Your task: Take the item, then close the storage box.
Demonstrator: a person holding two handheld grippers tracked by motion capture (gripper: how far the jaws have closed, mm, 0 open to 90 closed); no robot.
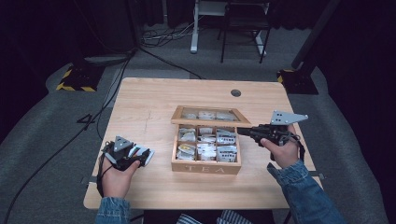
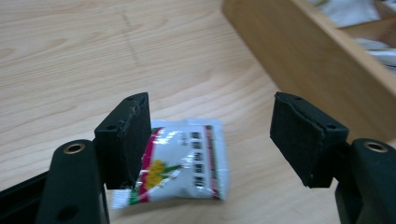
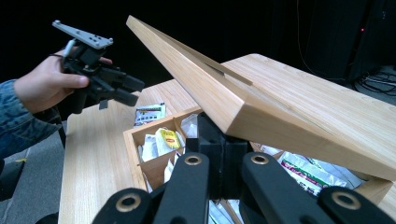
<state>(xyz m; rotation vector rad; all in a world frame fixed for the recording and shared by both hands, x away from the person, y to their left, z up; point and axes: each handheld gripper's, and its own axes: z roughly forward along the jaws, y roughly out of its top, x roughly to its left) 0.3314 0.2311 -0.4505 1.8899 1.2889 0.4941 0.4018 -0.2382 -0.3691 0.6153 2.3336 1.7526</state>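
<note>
A wooden tea box [image 1: 205, 167] marked TEA stands mid-table, with several packets in its compartments. Its glass-paned lid [image 1: 210, 114] is raised and tilted back. My right gripper [image 1: 240, 131] is shut, and its tips sit at the box's right side. In the right gripper view the shut tips [image 3: 223, 135] lie just under the lid's [image 3: 280, 107] front edge. My left gripper [image 2: 210, 130] is open, low over a white tea packet [image 2: 187, 163] with a red stripe and a yellow flower. The packet lies flat on the table, left of the box, partly behind the left jaw.
The box's wooden side wall [image 2: 317, 56] runs close on the right of the left gripper. A round cable hole [image 1: 236, 93] sits at the table's far edge. Cables and a black chair [image 1: 243, 28] stand on the floor beyond the table.
</note>
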